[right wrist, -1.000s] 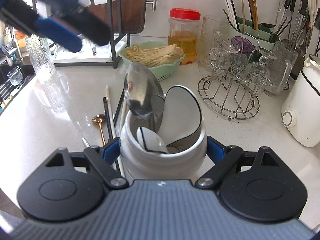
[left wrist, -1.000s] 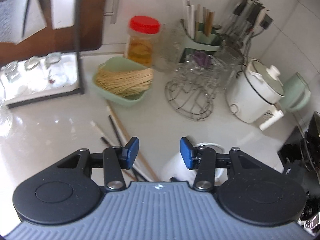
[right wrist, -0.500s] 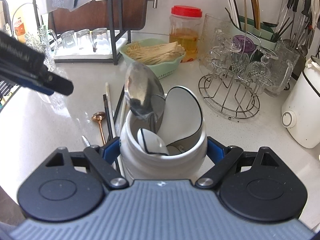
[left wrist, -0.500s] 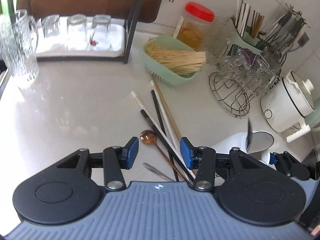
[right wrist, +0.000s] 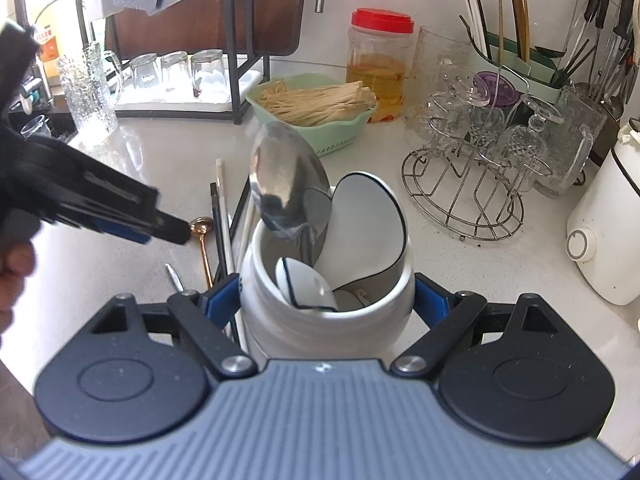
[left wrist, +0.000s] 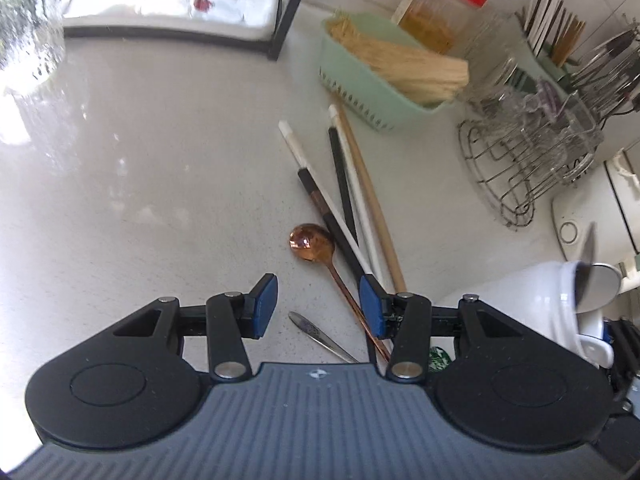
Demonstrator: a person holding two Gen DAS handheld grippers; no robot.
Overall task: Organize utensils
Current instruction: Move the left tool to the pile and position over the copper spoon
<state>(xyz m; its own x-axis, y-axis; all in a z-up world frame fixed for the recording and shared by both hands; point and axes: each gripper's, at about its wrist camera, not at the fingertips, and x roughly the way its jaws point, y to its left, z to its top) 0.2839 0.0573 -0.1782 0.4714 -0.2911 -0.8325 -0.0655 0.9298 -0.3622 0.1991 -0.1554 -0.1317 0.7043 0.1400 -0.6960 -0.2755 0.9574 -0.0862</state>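
Note:
My left gripper (left wrist: 318, 306) hangs open and empty just above the counter. A copper spoon (left wrist: 306, 240) lies right ahead of its fingertips, its handle running back under the right finger. A small silver utensil (left wrist: 320, 336) lies between the jaws on the counter. Several loose chopsticks (left wrist: 344, 184) fan out beyond the spoon. My right gripper (right wrist: 326, 300) is shut on a white ceramic jar (right wrist: 324, 332). The jar holds a steel spoon (right wrist: 284, 184) and two white ceramic spoons (right wrist: 368, 224). In the right wrist view the left gripper (right wrist: 168, 230) sits beside the copper spoon (right wrist: 201, 226).
A green basket (left wrist: 360, 80) of thin sticks stands behind the chopsticks. A red-lidded jar (right wrist: 380, 64), a wire glass rack (right wrist: 464, 184), a chopstick holder (right wrist: 512, 40) and a white appliance (right wrist: 604, 232) crowd the right. A black rack with glasses (right wrist: 176, 72) is at the back left.
My left gripper has dropped toward the counter and now hovers over the loose spoon and chopsticks, still open. The right gripper keeps its grip on the jar and has not moved.

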